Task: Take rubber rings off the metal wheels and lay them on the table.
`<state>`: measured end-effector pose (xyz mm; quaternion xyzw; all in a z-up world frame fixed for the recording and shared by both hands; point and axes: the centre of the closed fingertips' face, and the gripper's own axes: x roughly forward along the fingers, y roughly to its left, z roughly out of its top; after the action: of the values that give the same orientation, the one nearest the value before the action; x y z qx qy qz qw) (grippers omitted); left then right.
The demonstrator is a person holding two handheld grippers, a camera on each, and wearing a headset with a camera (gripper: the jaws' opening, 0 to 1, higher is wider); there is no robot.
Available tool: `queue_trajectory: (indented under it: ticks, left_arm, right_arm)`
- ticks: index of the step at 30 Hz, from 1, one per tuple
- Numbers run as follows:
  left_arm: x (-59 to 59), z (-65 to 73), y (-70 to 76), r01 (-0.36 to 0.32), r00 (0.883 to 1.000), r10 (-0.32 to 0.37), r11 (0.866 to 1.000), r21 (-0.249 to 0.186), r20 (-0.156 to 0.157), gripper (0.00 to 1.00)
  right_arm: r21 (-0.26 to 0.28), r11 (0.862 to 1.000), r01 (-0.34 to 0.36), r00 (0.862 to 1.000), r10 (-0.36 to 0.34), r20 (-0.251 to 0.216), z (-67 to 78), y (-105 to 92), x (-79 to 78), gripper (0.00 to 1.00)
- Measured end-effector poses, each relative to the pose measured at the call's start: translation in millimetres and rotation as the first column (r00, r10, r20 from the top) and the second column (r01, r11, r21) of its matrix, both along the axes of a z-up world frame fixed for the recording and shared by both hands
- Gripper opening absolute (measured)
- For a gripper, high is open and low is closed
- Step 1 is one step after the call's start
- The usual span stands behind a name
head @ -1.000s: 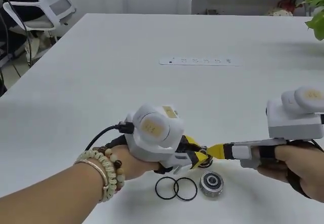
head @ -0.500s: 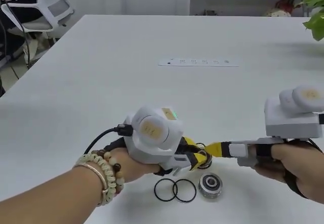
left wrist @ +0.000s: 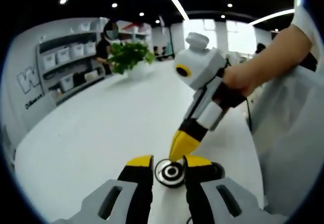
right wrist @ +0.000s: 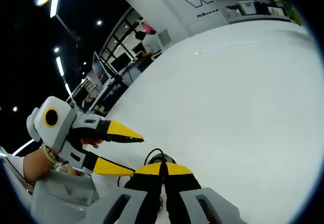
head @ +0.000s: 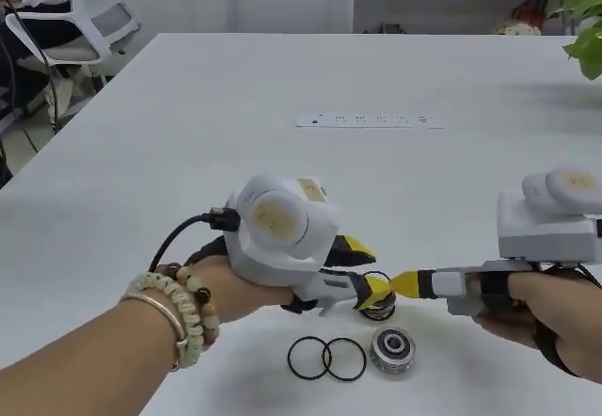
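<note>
In the head view, two rubber rings (head: 326, 358) are seen laid on the table (head: 235, 134) beside a stripped wheel (head: 392, 348). In the left gripper view, a second wheel (left wrist: 170, 172) is flanked by the left gripper (left wrist: 168, 162), jaws parted. In the right gripper view, the right gripper (right wrist: 162, 169) is closed, apparently pinched on a part-lifted ring (right wrist: 152, 154), which is judged the last to be removed.

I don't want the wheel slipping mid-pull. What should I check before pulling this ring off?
1. The wheel sits between left gripper jaws: ok.
2. The left gripper clamps it firmly: cannot tell.
3. Jaws of right gripper shut at the wheel's edge: ok.
4. Its rubber ring actually pinched: cannot tell.
5. Bare table beside the two removed rings: ok.
</note>
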<state>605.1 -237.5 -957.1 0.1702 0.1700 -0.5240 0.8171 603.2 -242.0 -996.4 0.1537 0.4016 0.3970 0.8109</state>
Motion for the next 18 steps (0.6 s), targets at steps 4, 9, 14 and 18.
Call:
queue_trajectory:
  ticks: [4,9,14,18]
  left_arm:
    - [-2.6,17.6,2.0,0.004,1.0,-0.004,0.999,-0.034,-0.003,0.31]
    - [-2.9,31.0,11.1,-0.002,1.0,0.002,1.0,-0.007,0.005,0.31]
    - [-12.7,53.1,20.5,0.012,1.0,-0.011,1.0,-0.02,0.017,0.4]
    - [-28.3,69.9,31.6,0.044,0.998,-0.044,0.999,-0.007,0.033,0.44]
  right_arm:
    - [0.01,1.0,0.011,1.0,-0.011,-0.007,1.1,-1.6,1.2,0.0]
    - [0.026,0.999,0.043,0.999,-0.042,-0.027,2.2,-5.2,3.6,0.0]
    - [0.045,0.997,0.055,0.998,-0.054,-0.025,6.9,-5.3,6.6,0.0]
    - [0.05,0.997,0.052,0.998,-0.051,-0.021,10.1,-3.0,7.1,0.0]
